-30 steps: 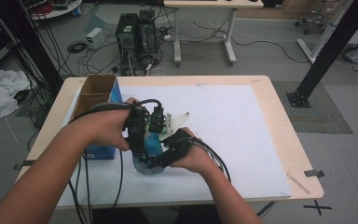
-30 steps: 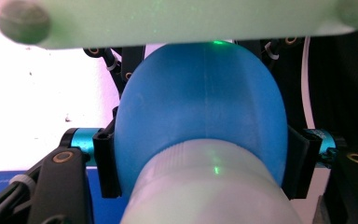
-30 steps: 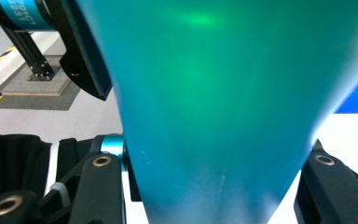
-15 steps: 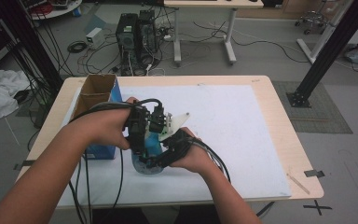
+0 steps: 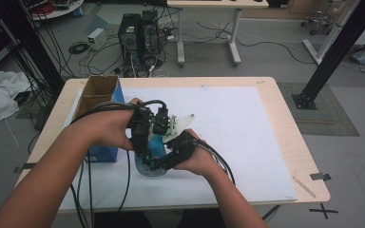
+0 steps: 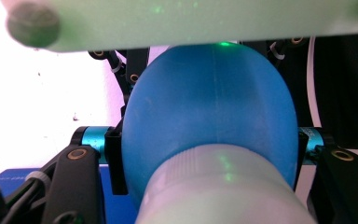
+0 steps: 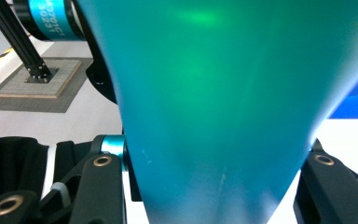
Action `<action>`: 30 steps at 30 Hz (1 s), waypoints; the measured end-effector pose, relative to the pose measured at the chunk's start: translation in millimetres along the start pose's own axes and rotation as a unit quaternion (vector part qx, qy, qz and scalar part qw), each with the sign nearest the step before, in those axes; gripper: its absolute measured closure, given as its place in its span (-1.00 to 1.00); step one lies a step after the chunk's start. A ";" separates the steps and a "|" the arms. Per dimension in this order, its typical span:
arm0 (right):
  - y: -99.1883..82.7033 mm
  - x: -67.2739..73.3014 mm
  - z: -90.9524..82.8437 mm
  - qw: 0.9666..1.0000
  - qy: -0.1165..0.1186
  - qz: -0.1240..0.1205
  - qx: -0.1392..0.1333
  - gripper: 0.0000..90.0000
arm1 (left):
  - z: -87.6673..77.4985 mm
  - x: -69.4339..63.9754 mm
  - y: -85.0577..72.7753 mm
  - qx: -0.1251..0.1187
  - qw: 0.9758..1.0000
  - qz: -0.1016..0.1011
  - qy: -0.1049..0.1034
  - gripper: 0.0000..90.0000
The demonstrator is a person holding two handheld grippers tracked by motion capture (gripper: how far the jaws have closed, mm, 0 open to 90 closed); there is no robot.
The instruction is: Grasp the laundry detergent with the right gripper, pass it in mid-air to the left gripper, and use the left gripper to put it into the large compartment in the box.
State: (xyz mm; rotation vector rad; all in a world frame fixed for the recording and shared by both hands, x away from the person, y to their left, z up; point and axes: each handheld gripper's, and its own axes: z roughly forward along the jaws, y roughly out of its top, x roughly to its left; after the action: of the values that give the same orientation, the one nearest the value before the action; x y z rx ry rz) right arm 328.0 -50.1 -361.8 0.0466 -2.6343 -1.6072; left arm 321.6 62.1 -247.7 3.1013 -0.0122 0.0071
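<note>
Gripping blue bottle (image 5: 156, 147) with both grippers

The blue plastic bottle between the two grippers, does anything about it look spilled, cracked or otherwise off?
Nothing stands out. The blue plastic bottle is clamped by the left gripper, whose jaws have just been closing, and the right gripper. No spill shows on the white table mat.

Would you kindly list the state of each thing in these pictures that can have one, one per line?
Blue bottle: upright on the table, gripped by both grippers.
White cap: on the bottle's neck.
Left gripper: jaws have just been closing, now pressed on the bottle's shoulder.
Right gripper: shut on the bottle's body.
Cardboard box: open at the top.
</note>
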 end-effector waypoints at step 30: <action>-2.1 8.8 -62.7 0.996 -0.059 0.029 0.055 -0.50 | -13.9 11.5 -13.4 -0.028 0.998 -0.065 -0.001 -0.14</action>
State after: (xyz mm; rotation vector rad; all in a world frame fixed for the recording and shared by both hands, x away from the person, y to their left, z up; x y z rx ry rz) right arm 323.2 -107.2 -334.8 -0.1226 -2.7832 -1.4903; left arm 333.2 76.0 -234.3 3.0403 0.1845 -0.0015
